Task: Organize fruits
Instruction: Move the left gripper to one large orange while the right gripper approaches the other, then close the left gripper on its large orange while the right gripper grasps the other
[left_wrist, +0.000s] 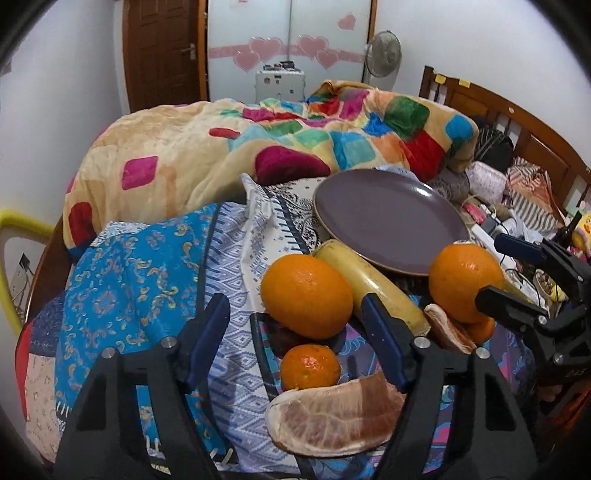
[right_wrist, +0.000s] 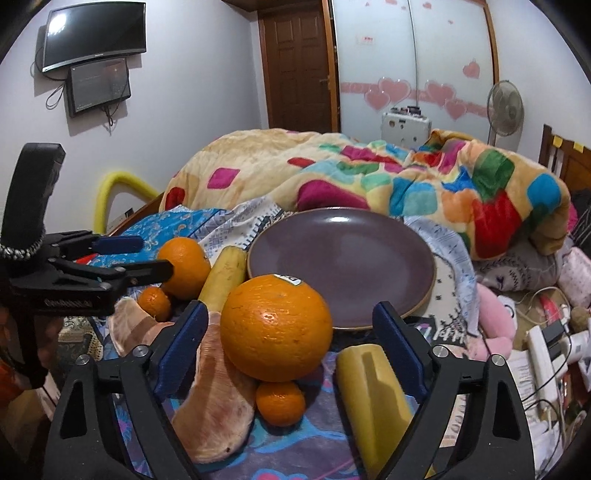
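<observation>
A purple plate (left_wrist: 388, 218) (right_wrist: 343, 258) lies bare on the patterned bedsheet. In the left wrist view my left gripper (left_wrist: 295, 325) is open around a large orange (left_wrist: 306, 295), with a small mandarin (left_wrist: 310, 367) and a pomelo segment (left_wrist: 332, 421) nearer the camera and a banana (left_wrist: 376, 288) to the right. In the right wrist view my right gripper (right_wrist: 291, 332) is open around another large orange (right_wrist: 277, 328), a small mandarin (right_wrist: 280, 402) beneath it, a pomelo segment (right_wrist: 214, 398) to its left and a second banana (right_wrist: 373, 402) to its right.
A bunched colourful blanket (left_wrist: 258, 147) (right_wrist: 406, 177) lies behind the plate. A wooden headboard (left_wrist: 517, 122) and cluttered items with cables (right_wrist: 546, 339) are at the right. The left gripper shows at the left of the right wrist view (right_wrist: 151, 254).
</observation>
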